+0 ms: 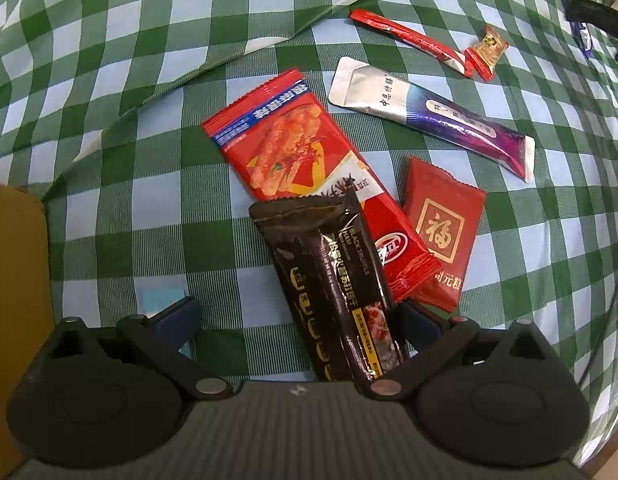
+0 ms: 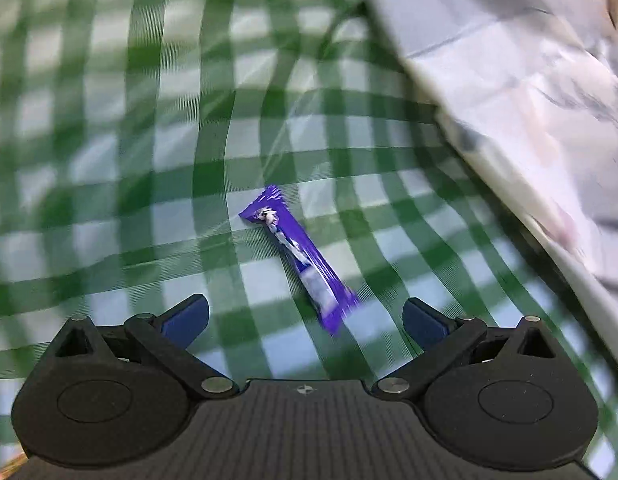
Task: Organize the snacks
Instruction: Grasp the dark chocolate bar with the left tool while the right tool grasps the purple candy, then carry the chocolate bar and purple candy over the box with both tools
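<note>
In the left wrist view my left gripper (image 1: 299,320) is open, its blue fingers wide apart over the green checked cloth. A black snack bar (image 1: 333,288) lies between them, leaning against the right finger. Beyond it lie a big red snack pack (image 1: 309,160), a small red pack with a gold character (image 1: 441,232), a silver-purple stick (image 1: 433,116), a thin red stick (image 1: 413,40) and a small gold candy (image 1: 491,46). In the blurred right wrist view my right gripper (image 2: 305,320) is open above a purple candy bar (image 2: 301,256) lying on the cloth.
A brown cardboard edge (image 1: 13,280) stands at the left. The purple bar and my right gripper's dark body (image 1: 593,12) show at the far top right. A white patterned sheet (image 2: 529,100) rises at the right of the right wrist view.
</note>
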The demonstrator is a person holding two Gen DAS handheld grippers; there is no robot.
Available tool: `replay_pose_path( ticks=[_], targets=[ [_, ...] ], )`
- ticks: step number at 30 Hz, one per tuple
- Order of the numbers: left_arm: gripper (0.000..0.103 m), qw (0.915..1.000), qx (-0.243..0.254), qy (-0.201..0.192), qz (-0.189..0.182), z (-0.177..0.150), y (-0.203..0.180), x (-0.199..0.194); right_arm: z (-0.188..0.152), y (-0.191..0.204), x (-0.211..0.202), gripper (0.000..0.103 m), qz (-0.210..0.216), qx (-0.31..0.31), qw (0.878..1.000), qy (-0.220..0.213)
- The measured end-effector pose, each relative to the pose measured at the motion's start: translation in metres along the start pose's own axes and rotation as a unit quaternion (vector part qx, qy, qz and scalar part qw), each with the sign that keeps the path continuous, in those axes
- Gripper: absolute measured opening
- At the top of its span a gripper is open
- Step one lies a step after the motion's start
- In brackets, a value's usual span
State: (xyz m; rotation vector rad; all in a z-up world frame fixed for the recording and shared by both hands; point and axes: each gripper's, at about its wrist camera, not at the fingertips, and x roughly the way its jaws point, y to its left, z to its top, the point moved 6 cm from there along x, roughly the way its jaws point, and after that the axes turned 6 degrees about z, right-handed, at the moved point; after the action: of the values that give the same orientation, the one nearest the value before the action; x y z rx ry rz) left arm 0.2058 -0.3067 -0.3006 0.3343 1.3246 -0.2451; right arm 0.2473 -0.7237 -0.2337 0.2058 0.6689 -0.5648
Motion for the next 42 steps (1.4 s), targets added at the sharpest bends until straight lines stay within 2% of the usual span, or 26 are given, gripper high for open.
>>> replay_pose_path(
  ticks=[3,4,5,6,7,9,11,15,20,24,30,35,42],
  targets=[
    [0.101,1.0000,0.000,-0.009,0.001,0.001,0.002,0.000,0.003,0.009,0.037,0.102,-0.031,-0.042,0.999,0.004],
    [0.091,0.9998,0.000,-0.019,0.006,0.000,0.003,-0.004,0.003,0.010,0.045,0.097,-0.034,-0.048,0.998,0.002],
    [0.066,0.9994,0.001,-0.034,0.005,0.001,0.003,-0.010,0.001,0.008,0.050,0.088,-0.028,-0.048,0.998,0.004],
    [0.048,0.9989,0.004,-0.046,0.003,-0.001,0.005,-0.019,-0.002,0.006,0.052,0.050,-0.016,-0.040,0.999,0.009],
    [0.043,0.9987,0.004,-0.050,-0.002,-0.001,0.007,-0.024,-0.003,0.004,0.050,0.027,-0.006,-0.026,1.000,0.003],
    [0.043,0.9987,-0.014,-0.043,-0.025,-0.005,0.014,-0.031,-0.009,0.005,0.039,0.026,0.006,-0.021,1.000,0.003],
    [0.043,0.9985,-0.017,-0.047,-0.023,-0.011,0.020,-0.039,-0.016,0.010,0.019,0.026,0.023,-0.021,1.000,-0.005],
    [0.043,0.9977,-0.022,-0.055,-0.033,-0.028,0.029,-0.065,-0.033,0.016,-0.037,0.026,0.068,0.025,0.997,-0.010],
    [0.043,0.9955,-0.012,-0.090,-0.028,-0.055,0.044,-0.113,-0.089,0.037,-0.137,0.026,0.131,0.064,0.989,0.014],
    [0.043,0.9941,-0.010,-0.106,-0.020,-0.079,0.058,-0.150,-0.145,0.067,-0.225,0.026,0.165,0.069,0.983,0.037],
    [0.043,0.9901,-0.004,-0.141,-0.002,-0.121,0.081,-0.202,-0.196,0.116,-0.356,0.026,0.205,0.078,0.975,0.031],
    [0.043,0.9860,-0.009,-0.166,0.010,-0.166,0.111,-0.242,-0.211,0.163,-0.441,0.026,0.246,0.044,0.968,0.022],
    [0.043,0.9811,-0.039,-0.186,0.036,-0.239,0.174,-0.280,-0.231,0.230,-0.528,0.026,0.312,0.002,0.950,0.019]
  ],
)
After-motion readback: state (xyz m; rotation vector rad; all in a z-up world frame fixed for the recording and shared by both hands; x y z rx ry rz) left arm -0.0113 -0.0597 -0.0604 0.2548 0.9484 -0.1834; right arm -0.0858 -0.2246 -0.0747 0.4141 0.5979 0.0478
